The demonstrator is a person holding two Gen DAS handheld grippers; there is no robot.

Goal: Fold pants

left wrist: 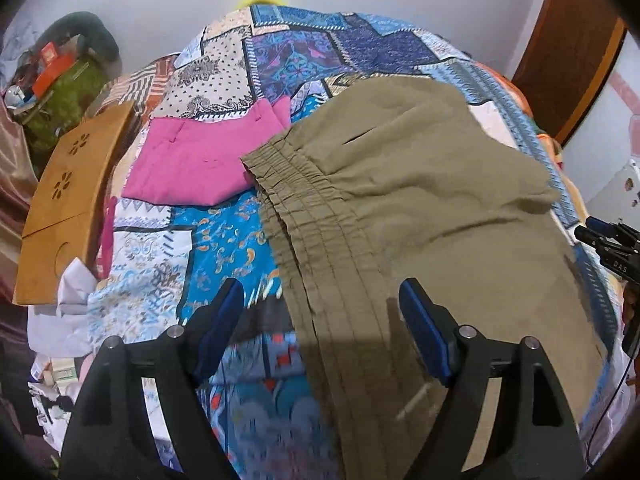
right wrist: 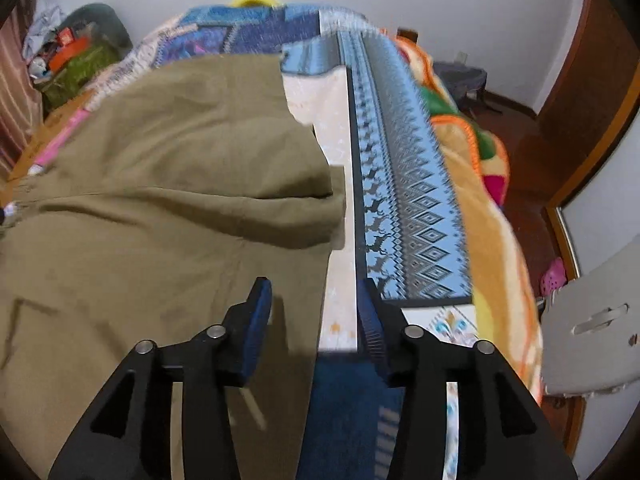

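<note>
Pants (left wrist: 400,208) of soft olive cloth lie folded on the patchwork bedspread (left wrist: 224,240) just under your tools, ribbed elastic waistband at their left edge, long axis running away from you. Your left tool (left wrist: 320,320) hangs spread wide above the waistband, gripping nothing; your right tool (right wrist: 316,320) is parted over the pants' right edge, also empty. Farther left, a folded pink garment (left wrist: 200,160) lies flat.

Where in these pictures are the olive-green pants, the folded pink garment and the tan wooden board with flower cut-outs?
Olive-green pants (left wrist: 420,184): left wrist view, on the flat cloth beside the elastic waistband.
Folded pink garment (left wrist: 192,160): left wrist view, middle of its top face.
Tan wooden board with flower cut-outs (left wrist: 68,208): left wrist view, bare wood below the cut-outs.
</note>
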